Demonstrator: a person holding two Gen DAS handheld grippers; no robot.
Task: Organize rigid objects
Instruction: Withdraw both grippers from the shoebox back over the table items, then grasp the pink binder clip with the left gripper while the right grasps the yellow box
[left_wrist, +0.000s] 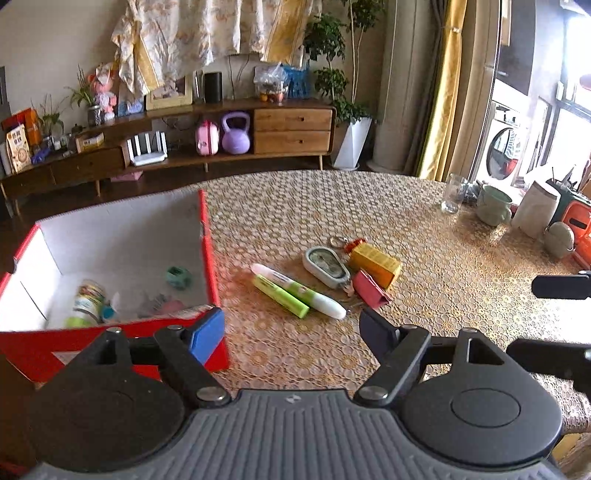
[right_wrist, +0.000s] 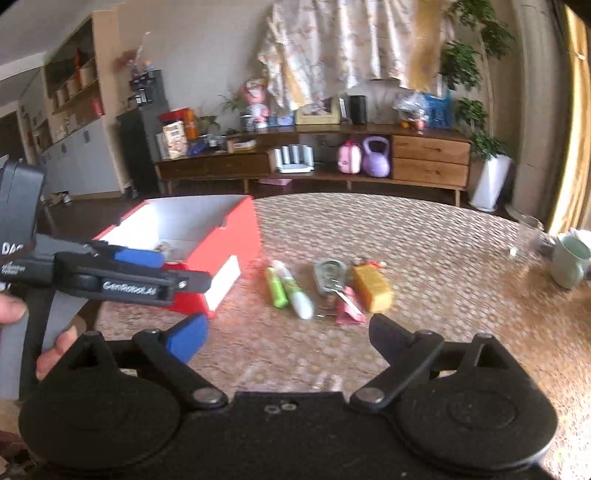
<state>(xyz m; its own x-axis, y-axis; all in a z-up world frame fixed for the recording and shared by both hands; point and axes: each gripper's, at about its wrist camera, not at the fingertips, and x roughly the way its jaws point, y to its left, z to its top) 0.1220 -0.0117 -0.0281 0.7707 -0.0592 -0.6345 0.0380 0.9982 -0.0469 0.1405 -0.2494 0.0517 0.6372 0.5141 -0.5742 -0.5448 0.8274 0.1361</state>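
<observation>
A red box (left_wrist: 208, 240) with white inside stands at the table's left; it holds a small jar (left_wrist: 88, 300), a teal piece (left_wrist: 178, 277) and other small items. On the table lie a green tube (left_wrist: 280, 295), a white-green tube (left_wrist: 299, 290), a grey oval case (left_wrist: 327, 266), a yellow box (left_wrist: 375, 264), a pink clip (left_wrist: 369, 290) and keys. My left gripper (left_wrist: 291, 332) is open and empty, just short of the tubes. My right gripper (right_wrist: 286, 338) is open and empty, in front of the same items (right_wrist: 280, 282). The left gripper (right_wrist: 140, 273) shows beside the box (right_wrist: 236, 236).
A glass (left_wrist: 454, 194), a green mug (left_wrist: 493, 205), a white jug and an orange container stand at the table's far right. The table wears a patterned lace cloth (left_wrist: 332, 210). A wooden sideboard stands behind the table.
</observation>
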